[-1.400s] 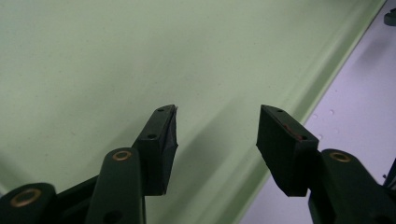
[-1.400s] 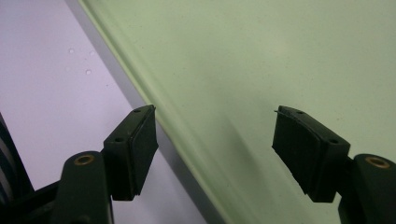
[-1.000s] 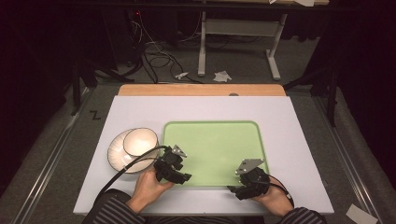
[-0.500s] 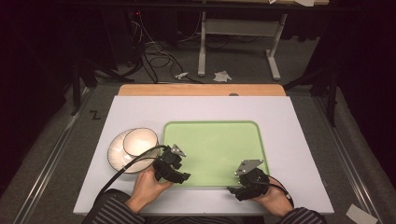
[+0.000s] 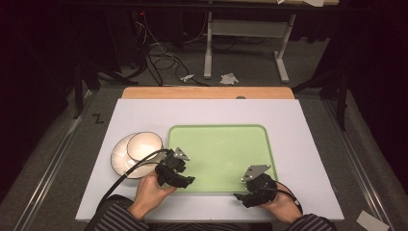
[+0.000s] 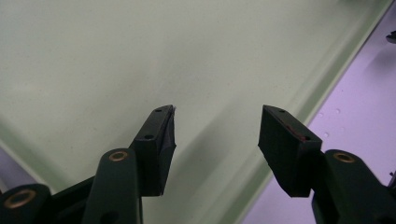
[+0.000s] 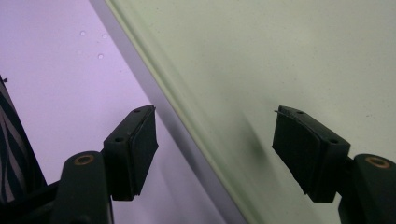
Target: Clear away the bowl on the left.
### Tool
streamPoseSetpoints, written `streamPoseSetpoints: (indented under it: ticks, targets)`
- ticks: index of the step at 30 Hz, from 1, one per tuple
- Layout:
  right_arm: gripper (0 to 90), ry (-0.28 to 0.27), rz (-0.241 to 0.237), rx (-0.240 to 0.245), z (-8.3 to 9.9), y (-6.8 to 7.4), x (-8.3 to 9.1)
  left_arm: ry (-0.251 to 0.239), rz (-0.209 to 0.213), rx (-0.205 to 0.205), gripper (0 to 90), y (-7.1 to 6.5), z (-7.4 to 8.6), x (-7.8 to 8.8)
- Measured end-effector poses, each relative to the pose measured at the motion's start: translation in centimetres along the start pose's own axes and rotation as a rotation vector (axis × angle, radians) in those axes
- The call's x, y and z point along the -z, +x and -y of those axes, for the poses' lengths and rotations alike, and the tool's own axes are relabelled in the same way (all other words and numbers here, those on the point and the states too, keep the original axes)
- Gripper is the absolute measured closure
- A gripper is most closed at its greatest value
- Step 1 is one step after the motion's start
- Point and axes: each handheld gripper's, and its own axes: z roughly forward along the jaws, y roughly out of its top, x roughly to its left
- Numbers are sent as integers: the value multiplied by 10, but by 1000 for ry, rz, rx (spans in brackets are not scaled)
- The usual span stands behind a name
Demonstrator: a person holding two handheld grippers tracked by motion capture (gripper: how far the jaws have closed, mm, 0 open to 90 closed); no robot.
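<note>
A pale green tray lies in the middle of the white table. My left gripper hovers over the tray's near left corner, jaws open with nothing between them; the left gripper view has the gripper above the tray floor near its front rim. My right gripper sits at the tray's near right edge, open and empty; in the right gripper view the gripper straddles the tray rim, one jaw over the table, one over the tray. A white bowl rests on a plate left of the tray.
The table has a wooden strip along its far edge. Beyond it stand a desk frame, cables and crumpled paper on the grey floor. A cable trails from the left gripper past the plate.
</note>
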Motion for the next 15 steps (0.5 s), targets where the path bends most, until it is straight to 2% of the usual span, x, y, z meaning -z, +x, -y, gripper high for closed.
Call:
streamPoseSetpoints:
  ticks: [4,7,11,15]
  targets:
    - [321,1,0,6,0,0,0,-4,-5,-1,461,0,0,2]
    - [321,0,-2,9,0,0,0,-11,9,4,461,0,1,4]
    - [321,3,2,-4,0,1,0,-19,3,7,462,0,1,6]
    - [321,5,-1,5,0,0,0,-39,2,13,463,1,1,11]
